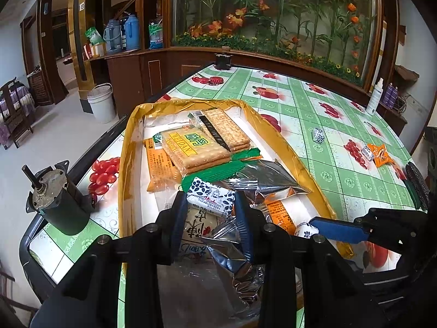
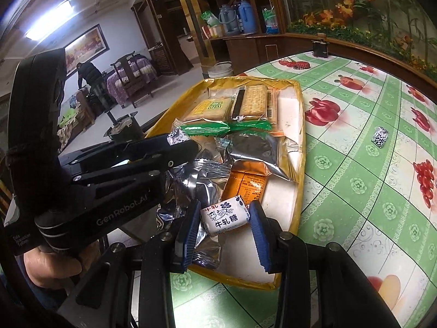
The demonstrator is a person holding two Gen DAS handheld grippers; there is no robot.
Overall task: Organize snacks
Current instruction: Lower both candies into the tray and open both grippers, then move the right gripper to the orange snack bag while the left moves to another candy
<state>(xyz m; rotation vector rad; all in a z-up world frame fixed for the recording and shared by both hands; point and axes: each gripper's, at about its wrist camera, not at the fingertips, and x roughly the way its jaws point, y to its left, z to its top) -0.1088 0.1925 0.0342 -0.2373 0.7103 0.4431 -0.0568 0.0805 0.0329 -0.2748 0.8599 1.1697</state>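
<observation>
A yellow-rimmed tray (image 1: 128,147) (image 2: 300,147) holds cracker packs (image 1: 191,145) (image 2: 235,106), silver packets (image 1: 267,177) (image 2: 251,145) and orange packets (image 2: 245,186). My left gripper (image 1: 211,205) is shut on a white-and-blue nougat candy (image 1: 210,198) over the tray; it also shows in the right wrist view (image 2: 179,136). My right gripper (image 2: 225,218) is shut on another white-and-blue nougat candy (image 2: 225,217) above the tray's near right corner; in the left wrist view its blue finger (image 1: 336,229) holds that candy (image 1: 306,229).
Loose on the green fruit-print tablecloth (image 1: 341,180): a small candy (image 1: 318,136) (image 2: 380,136), another candy (image 1: 367,153) and an orange packet (image 1: 380,154). A grey motor (image 1: 57,199) stands left of the tray. A white bottle (image 1: 374,97) is at the far right edge.
</observation>
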